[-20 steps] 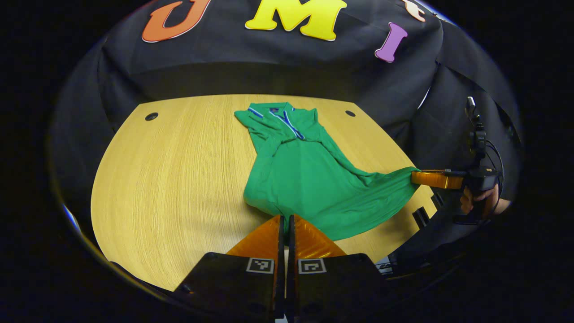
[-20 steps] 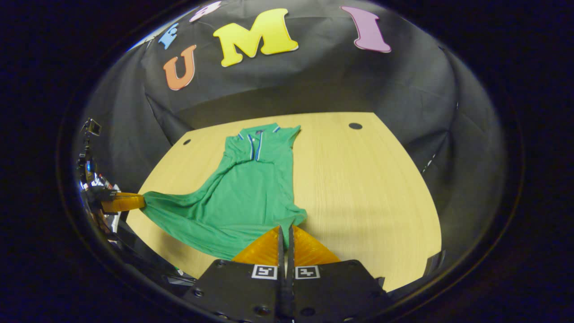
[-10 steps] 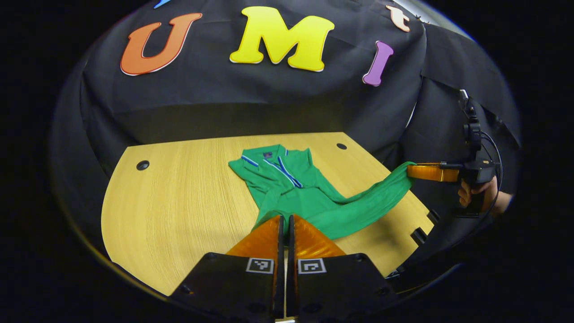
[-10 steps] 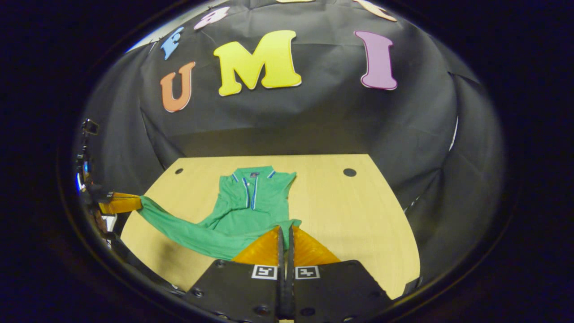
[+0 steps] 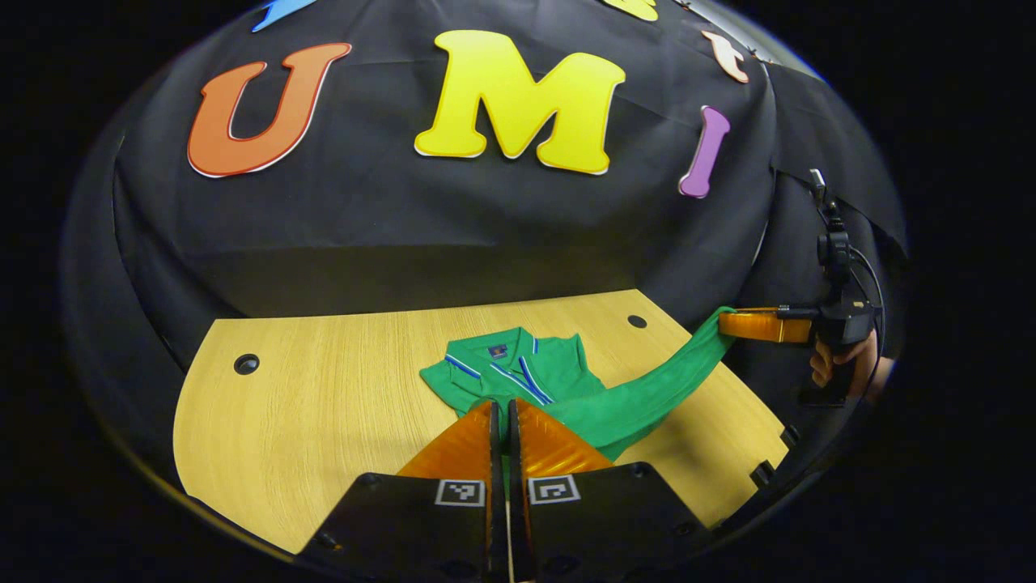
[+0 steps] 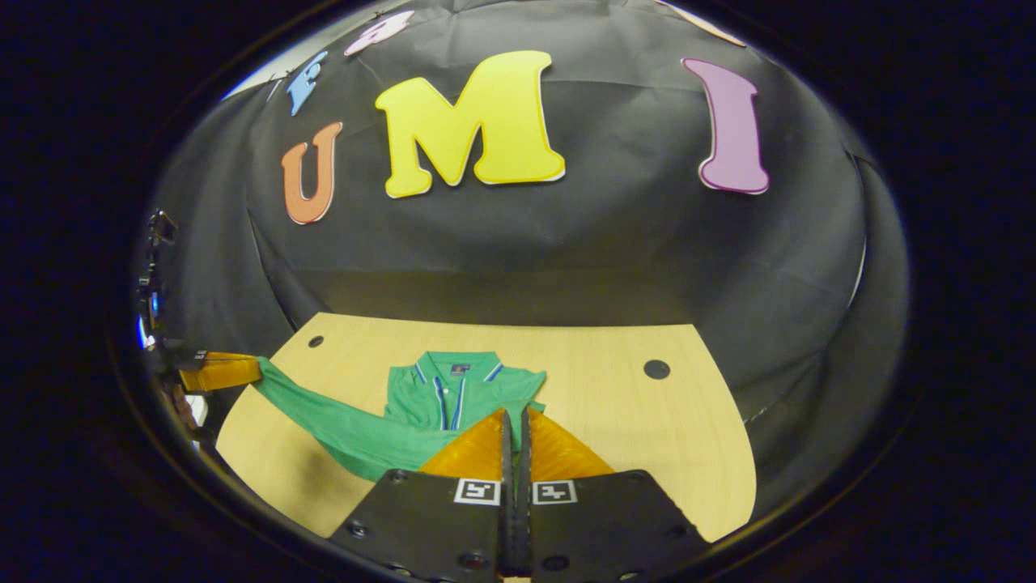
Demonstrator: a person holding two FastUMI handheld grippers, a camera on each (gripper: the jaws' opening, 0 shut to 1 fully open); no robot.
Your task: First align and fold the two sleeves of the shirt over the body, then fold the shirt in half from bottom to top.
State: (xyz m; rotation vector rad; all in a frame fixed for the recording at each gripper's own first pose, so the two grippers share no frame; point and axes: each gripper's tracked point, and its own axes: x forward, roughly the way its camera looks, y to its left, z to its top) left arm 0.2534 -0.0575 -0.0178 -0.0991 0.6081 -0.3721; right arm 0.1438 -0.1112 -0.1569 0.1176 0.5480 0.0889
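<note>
I see both hand-held grippers, left [image 5: 500, 405] and right [image 6: 513, 413], clamped on the green shirt [image 5: 518, 376] hem, collar at 12 o'clock on the tabletop [image 5: 324, 389].

Green shirt [image 5: 558, 380] (blue-white striped collar), light wooden table [image 5: 324, 389].

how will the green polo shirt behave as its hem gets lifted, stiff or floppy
Likely floppy: the green polo shirt sags in a band between the left gripper and right gripper. Probably light, since pinched corners alone carry it. It may shift: its collar lies loose on the smooth wooden table.
</note>
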